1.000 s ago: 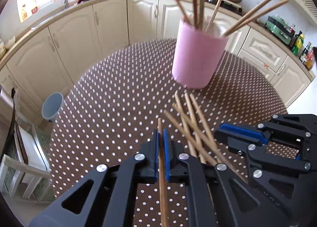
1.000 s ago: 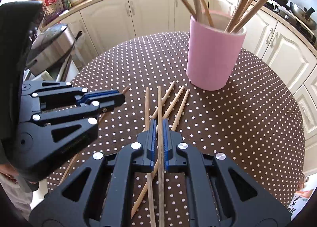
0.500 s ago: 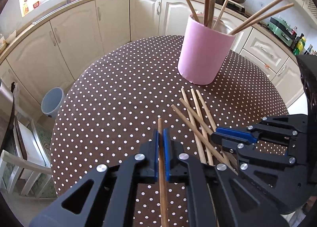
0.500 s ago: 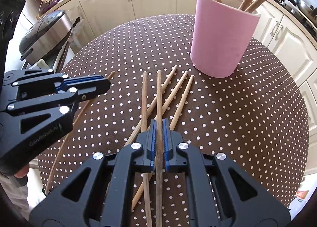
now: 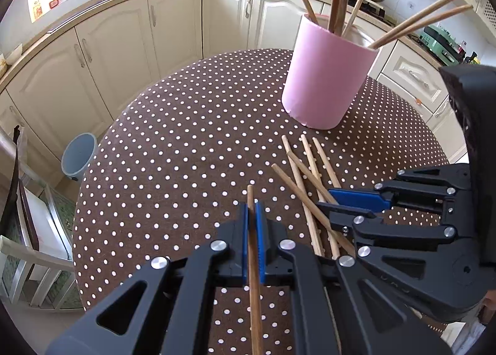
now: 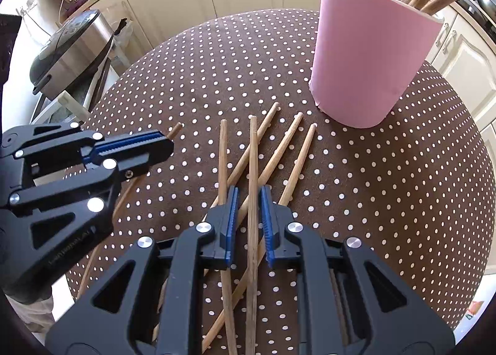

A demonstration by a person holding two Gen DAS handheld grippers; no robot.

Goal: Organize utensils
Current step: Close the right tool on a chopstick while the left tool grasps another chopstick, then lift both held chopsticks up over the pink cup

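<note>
Since a moment ago both my grippers have sunk closer to the round polka-dot table [image 5: 186,138], and the right one has let go. On the far side stands the pink holder [image 6: 369,54], chopsticks leaning out of it. Just in front of it lie the loose chopsticks [image 6: 288,150], fanned and crossing each other. My left gripper [image 5: 254,209] is clamped on a single chopstick [image 5: 256,286]. My right gripper [image 6: 250,197] has its jaws opening, the middle chopstick [image 6: 253,169] between the blue pads [image 6: 267,218] but untouched by them
</note>
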